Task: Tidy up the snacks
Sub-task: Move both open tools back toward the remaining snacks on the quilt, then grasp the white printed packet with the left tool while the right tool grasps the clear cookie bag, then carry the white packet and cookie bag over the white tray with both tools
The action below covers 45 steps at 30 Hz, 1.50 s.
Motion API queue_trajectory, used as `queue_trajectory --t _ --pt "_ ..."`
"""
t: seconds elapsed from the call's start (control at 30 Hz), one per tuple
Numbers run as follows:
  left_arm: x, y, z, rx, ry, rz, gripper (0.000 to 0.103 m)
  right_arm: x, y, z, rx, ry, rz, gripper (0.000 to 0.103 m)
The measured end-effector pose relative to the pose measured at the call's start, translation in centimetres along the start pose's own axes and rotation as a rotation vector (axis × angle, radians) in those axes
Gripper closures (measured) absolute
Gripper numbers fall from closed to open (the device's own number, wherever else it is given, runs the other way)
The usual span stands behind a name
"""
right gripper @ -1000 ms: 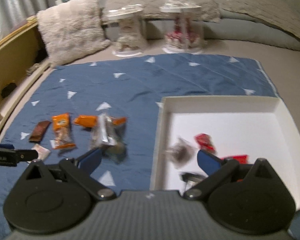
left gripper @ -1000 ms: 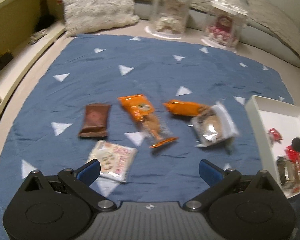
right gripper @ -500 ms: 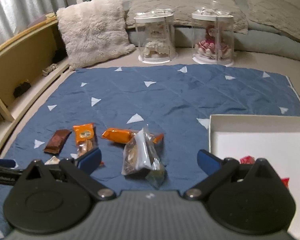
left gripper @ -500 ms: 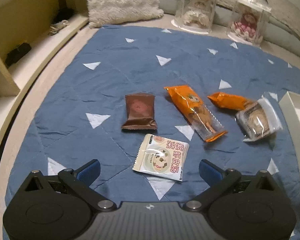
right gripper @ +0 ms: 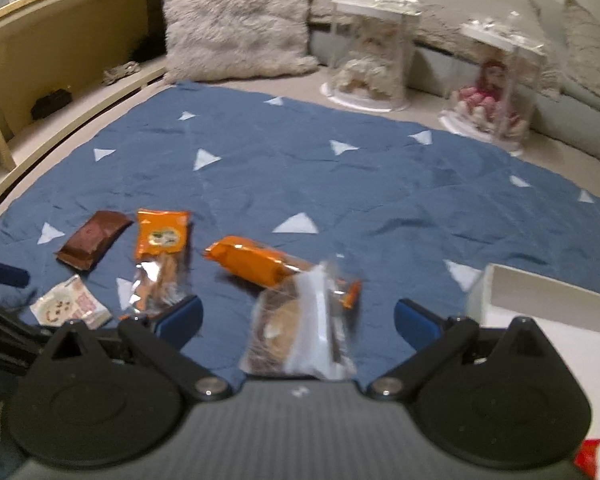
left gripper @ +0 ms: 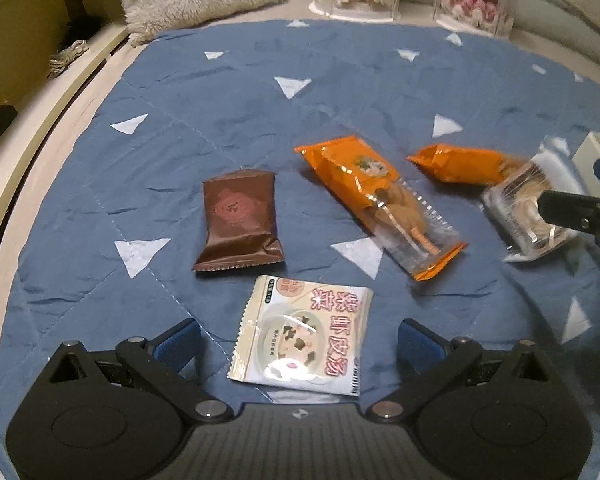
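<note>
The left gripper, low and level over the blue blanket, spreads its fingers wide around a white soup packet. Beyond lie a brown packet and two orange packets. At right, the right gripper brackets a clear cookie packet, fingers wide, beside the white tray.

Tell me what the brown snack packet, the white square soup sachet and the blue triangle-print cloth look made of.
Brown snack packet: seemingly glossy plastic or foil film; creased, with crimped ends and highlights.
White square soup sachet: printed plastic film, shiny; glare over its picture.
Blue triangle-print cloth: matte woven fabric, apparently quilted; stitched lines and soft wrinkles.
</note>
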<state>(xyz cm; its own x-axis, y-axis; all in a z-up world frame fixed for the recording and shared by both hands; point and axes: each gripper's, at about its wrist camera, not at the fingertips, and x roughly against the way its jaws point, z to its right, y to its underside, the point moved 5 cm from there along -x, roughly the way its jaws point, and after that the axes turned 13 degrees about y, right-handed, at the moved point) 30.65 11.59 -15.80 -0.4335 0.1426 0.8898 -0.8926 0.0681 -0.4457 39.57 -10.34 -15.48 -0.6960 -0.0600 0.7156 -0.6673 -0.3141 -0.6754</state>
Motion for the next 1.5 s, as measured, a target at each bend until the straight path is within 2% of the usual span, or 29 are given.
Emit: queue_trajectory --t 0.23,0.33,0.53,0.57,0.63,0.7,0.73,0.87,1.03,1.27,1.4,1.5 --pt "-1.2 -0.3 -0.7 0.009 -0.019 -0.035 0.0 -3.0 0.3 -1.9 0.062 0.11 -0.048 0.005" --pt "-1.4 -0.6 -0.8 0.009 -0.029 -0.031 0.001 -3.7 0.8 -1.9 0.072 0.121 -0.076 0.01" --pt "-1.9 -0.9 -0.5 -0.003 -0.026 -0.055 0.015 -4.2 1.4 -2.4 0.109 0.114 -0.11 0.021" --pt "-2.0 -0.9 -0.6 0.008 -0.02 -0.054 0.017 -4.1 1.4 -2.4 0.116 0.122 -0.11 0.026" --pt "-1.7 -0.9 -1.0 0.03 -0.019 -0.048 0.023 -4.1 1.5 -2.2 0.12 0.122 -0.112 0.03" --pt "-1.4 -1.0 -1.2 0.042 -0.013 -0.042 0.035 -3.9 1.3 -1.9 0.111 0.116 -0.115 0.035" --pt "-1.2 -0.9 -1.3 0.048 -0.009 -0.039 0.036 -3.7 1.3 -1.7 0.105 0.112 -0.115 0.036" --pt "-0.6 -0.7 -1.1 0.051 0.001 -0.042 0.042 -3.4 1.1 -1.1 0.078 0.067 -0.128 0.041" --pt "0.5 -0.3 -0.5 0.036 0.024 -0.023 0.043 -1.9 1.3 -0.6 0.03 0.006 -0.146 0.042" --pt "1.0 0.8 1.7 -0.091 0.074 -0.057 0.042 0.6 3.4 -1.8 0.002 -0.185 -0.233 0.043" --pt "0.8 1.6 1.9 -0.12 0.024 -0.083 0.033 1.1 5.2 -3.1 0.022 -0.284 -0.315 0.043" --pt "0.7 2.1 1.2 -0.098 -0.003 -0.108 0.032 0.9 6.3 -3.9 0.064 -0.268 -0.339 0.042"
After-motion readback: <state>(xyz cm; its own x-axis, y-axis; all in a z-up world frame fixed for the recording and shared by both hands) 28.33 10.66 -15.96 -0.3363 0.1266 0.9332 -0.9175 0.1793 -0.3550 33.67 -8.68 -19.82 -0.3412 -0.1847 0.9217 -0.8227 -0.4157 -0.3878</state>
